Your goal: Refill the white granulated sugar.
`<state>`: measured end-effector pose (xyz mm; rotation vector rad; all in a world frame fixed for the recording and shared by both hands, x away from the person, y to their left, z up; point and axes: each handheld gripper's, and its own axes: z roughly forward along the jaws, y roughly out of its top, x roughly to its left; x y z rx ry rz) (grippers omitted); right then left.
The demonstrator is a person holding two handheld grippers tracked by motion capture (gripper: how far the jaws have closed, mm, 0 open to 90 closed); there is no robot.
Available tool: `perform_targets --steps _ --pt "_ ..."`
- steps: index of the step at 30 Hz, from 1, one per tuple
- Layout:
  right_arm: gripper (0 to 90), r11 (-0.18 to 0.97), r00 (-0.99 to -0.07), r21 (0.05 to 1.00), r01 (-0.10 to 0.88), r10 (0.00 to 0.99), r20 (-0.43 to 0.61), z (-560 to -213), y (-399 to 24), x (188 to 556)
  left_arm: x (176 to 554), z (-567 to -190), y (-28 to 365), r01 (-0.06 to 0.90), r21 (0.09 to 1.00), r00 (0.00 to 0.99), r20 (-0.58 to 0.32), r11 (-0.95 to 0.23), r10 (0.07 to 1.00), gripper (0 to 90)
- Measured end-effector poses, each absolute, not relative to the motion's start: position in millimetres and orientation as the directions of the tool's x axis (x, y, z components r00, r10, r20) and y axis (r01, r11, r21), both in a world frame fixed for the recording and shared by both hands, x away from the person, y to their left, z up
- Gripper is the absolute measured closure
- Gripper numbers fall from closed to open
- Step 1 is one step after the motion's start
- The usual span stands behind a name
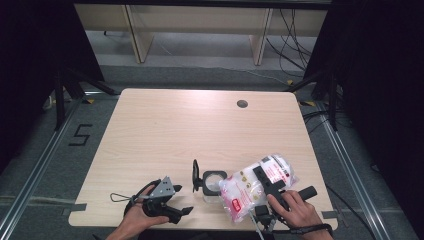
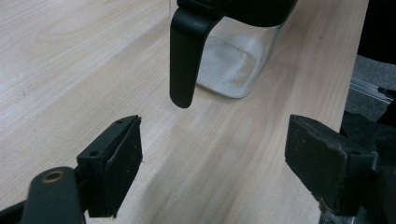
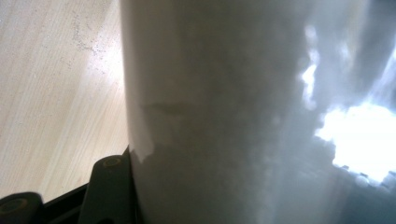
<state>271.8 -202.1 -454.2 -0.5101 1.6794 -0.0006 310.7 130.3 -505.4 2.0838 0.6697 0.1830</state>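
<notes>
A clear plastic bag (image 1: 252, 187) of white grains with red print lies tilted at the table's front right. My right gripper (image 1: 262, 179) is shut on it, one black jaw across its top, and the bag's mouth end leans toward a clear jar (image 1: 212, 182). In the right gripper view the bag (image 3: 243, 112) presses against one of my fingers (image 3: 109, 186). The jar's black lid (image 1: 195, 175) stands flipped up on its left. My left gripper (image 1: 184, 199) rests open at the front left. In its view the gripper (image 2: 219, 158) points at the jar (image 2: 233, 65), which holds a thin white layer.
The wooden table (image 1: 165, 130) has a round cable hole (image 1: 242, 104) near its far edge. A few loose grains (image 3: 86, 44) lie on the wood beside the bag. Black stands and cables flank the table, with pale furniture behind it.
</notes>
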Motion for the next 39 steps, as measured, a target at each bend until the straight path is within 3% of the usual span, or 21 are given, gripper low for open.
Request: perform_targets --steps 39 --pt "43.9 0.890 -0.068 -0.309 -0.336 -0.350 -0.934 -452.5 -201.2 272.1 311.4 -503.8 133.5 0.378 0.811 0.845 -0.105 -0.446 0.525 18.7"
